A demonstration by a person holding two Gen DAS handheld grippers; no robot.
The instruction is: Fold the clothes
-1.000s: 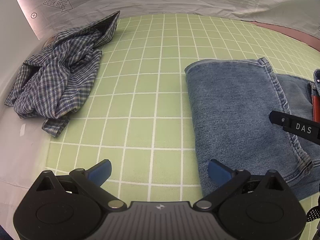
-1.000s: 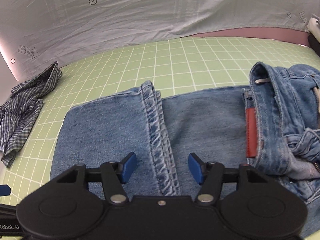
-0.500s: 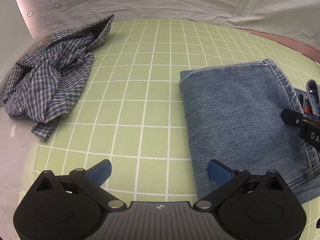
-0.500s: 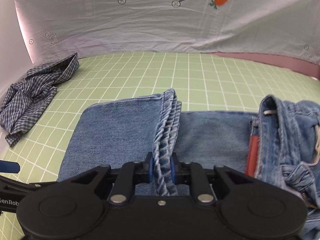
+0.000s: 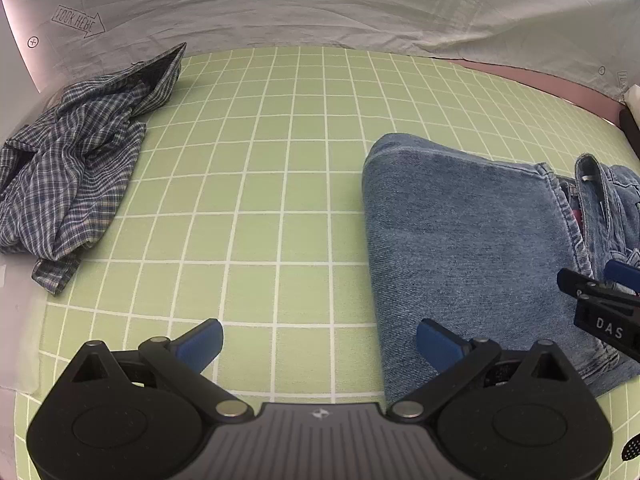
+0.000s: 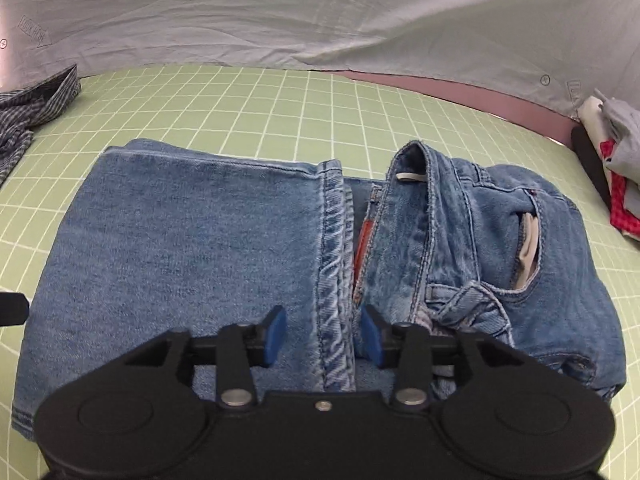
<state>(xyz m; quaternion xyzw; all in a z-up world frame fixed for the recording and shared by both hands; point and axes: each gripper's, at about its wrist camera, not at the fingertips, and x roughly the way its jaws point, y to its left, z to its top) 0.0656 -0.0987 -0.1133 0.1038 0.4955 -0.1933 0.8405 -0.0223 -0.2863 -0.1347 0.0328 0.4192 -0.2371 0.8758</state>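
Jeans (image 6: 192,248), one pair, lie near one plaid shirt (image 5: 76,168) on one mat (image 5: 280,184).

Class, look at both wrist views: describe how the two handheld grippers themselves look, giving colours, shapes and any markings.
Both are matte black plastic. The left gripper has two round housings, angled link arms with silver pivot pins, a ribbed grey centre plate with a small logo, and blue fingertips. The right gripper matches: black body, silver pins, blue pads. In the left view its side bears white letters "DAS". No cables show.
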